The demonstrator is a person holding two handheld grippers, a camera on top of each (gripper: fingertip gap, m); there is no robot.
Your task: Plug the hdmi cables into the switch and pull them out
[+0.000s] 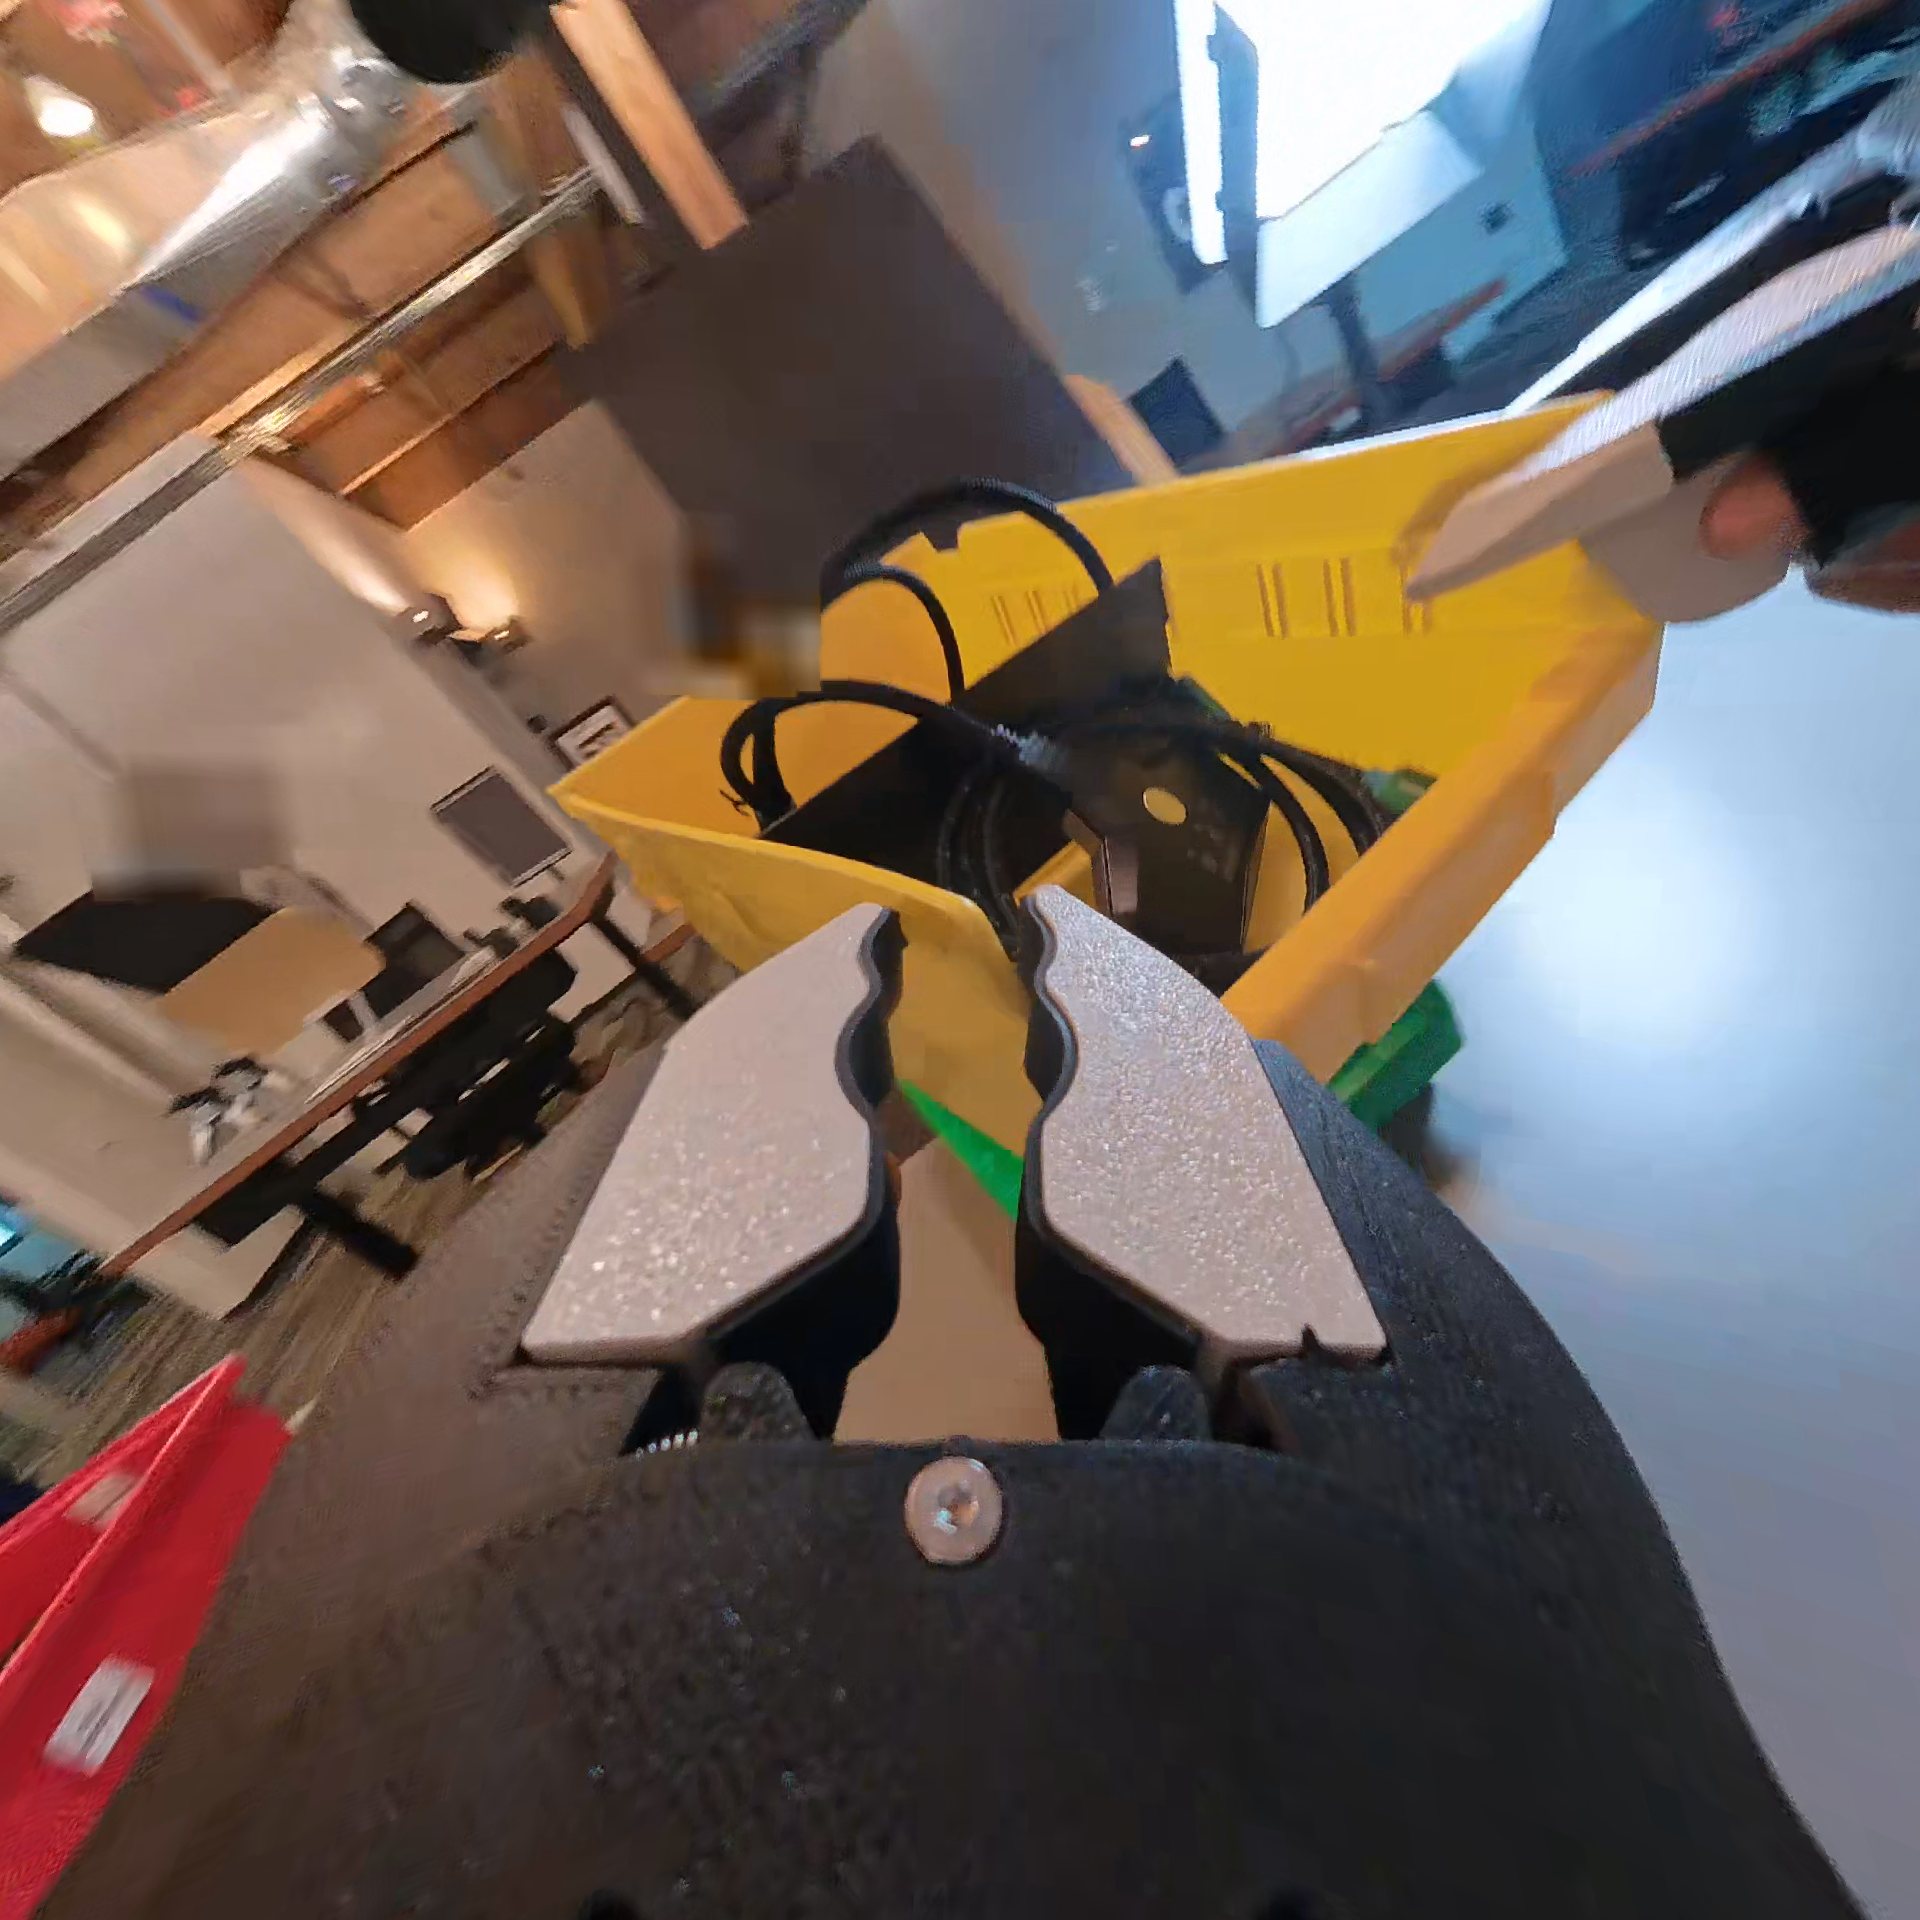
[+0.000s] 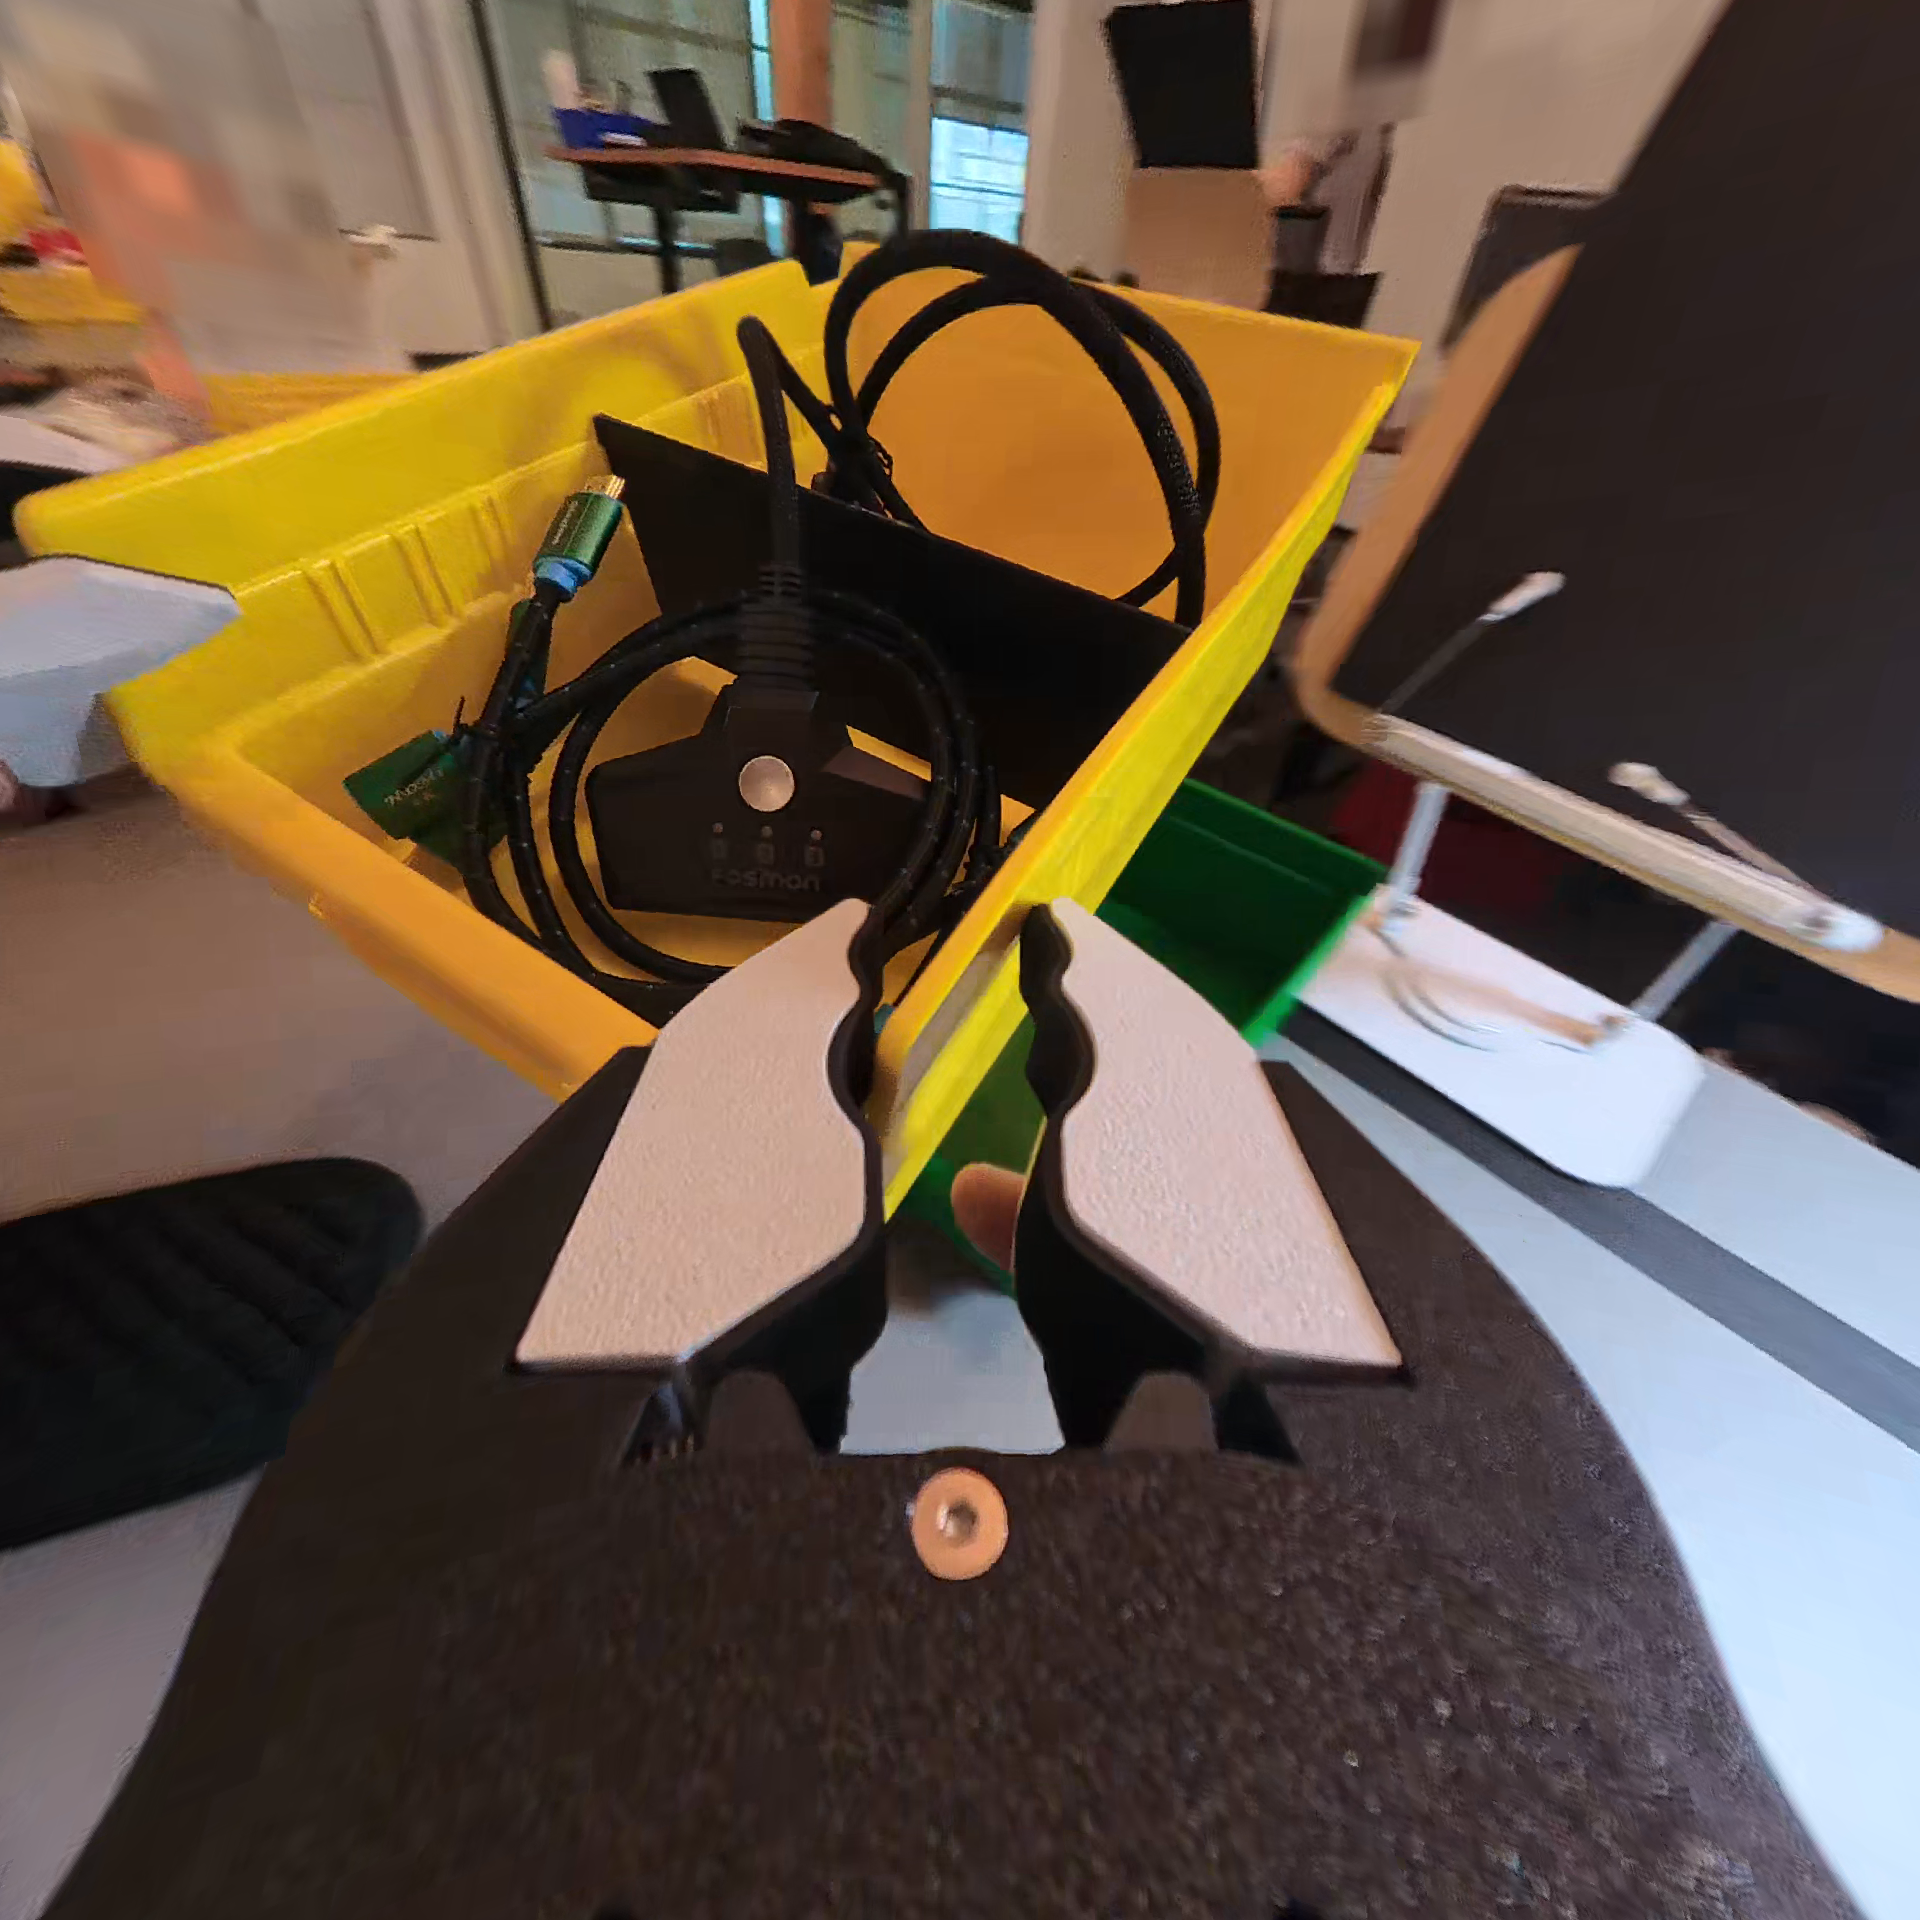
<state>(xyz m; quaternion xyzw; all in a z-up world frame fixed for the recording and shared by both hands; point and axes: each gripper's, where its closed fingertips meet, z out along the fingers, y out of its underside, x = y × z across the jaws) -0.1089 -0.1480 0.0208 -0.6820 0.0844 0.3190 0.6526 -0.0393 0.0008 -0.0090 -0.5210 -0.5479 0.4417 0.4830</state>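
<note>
**Both grippers at the bin, nothing grabbed yet**

Office-type room in the background, desks and a bright window, all a bit blurry. On the pale table [image 2: 1558,1403] sits a yellow bin [image 2: 436,457] with a black divider, and a green bin [image 2: 1247,862] tucked just beside it.

The switch [image 2: 764,821] lies flat in the near compartment, ringed by coiled black cables [image 2: 940,748]. One green HDMI plug [image 2: 582,530] pokes up along the bin's left wall, unplugged.

Right gripper [image 2: 951,920] hangs over the near corner, fingers apart, the bin wall running between them, holding nothing. Left gripper [image 1: 961,925] comes in from the opposite side, tilted hard, also parted and empty.

My take: grab that upright plug by its green shell, not the cable. Pin the switch with the other gripper first, since it'll probably slide. Watch the coils, they look ready to snag.
</note>
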